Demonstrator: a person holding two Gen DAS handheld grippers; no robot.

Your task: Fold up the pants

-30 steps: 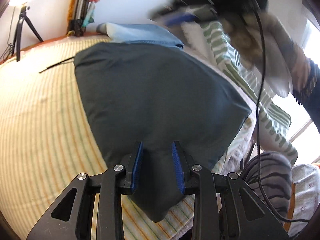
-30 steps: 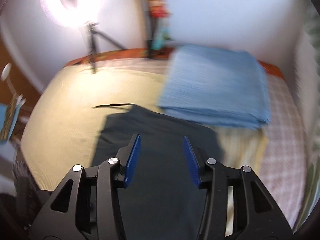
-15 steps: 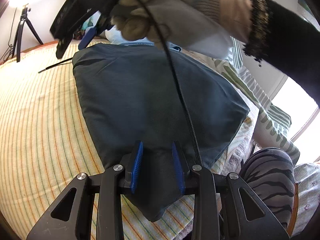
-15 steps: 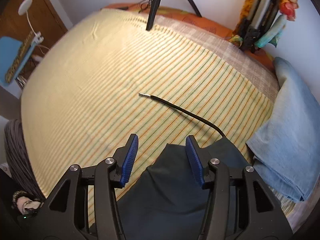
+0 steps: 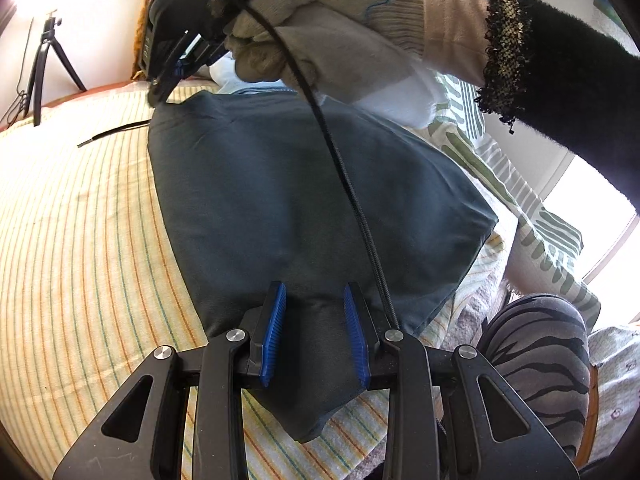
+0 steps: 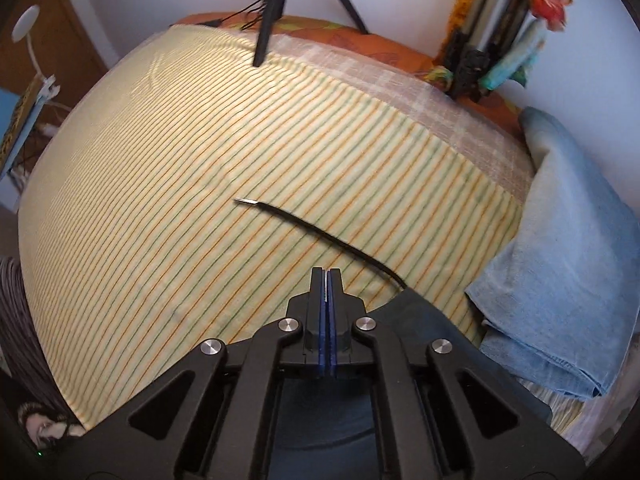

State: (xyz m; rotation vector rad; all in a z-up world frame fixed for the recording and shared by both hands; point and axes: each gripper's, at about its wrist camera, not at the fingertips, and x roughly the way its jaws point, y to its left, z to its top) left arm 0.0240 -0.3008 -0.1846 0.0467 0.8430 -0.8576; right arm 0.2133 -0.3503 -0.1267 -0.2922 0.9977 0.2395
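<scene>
Dark teal pants point(image 5: 300, 200) lie flat on the striped bed sheet point(image 5: 80, 240). My left gripper point(image 5: 314, 336) is shut on a bunched near corner of them, and the fabric fills the gap between its blue pads. A gloved hand point(image 5: 320, 12) holds my right gripper point(image 5: 160, 88) down at the pants' far left corner. In the right wrist view that right gripper point(image 6: 327, 276) has its pads pressed together where the pants' edge point(image 6: 424, 320) runs under them. A black drawstring point(image 6: 320, 232) trails from that corner over the sheet.
A folded light blue cloth point(image 6: 560, 280) lies right of the far corner. A tripod point(image 6: 272, 12) stands at the bed's far edge. Green-patterned bedding point(image 5: 532, 208) and a person's striped leg point(image 5: 536, 360) are on the right. A black cable point(image 5: 348, 184) hangs across the pants.
My right gripper swept over to the pants' far left corner and dropped, and its jaws went from open to shut. My left gripper kept its hold and stayed in place.
</scene>
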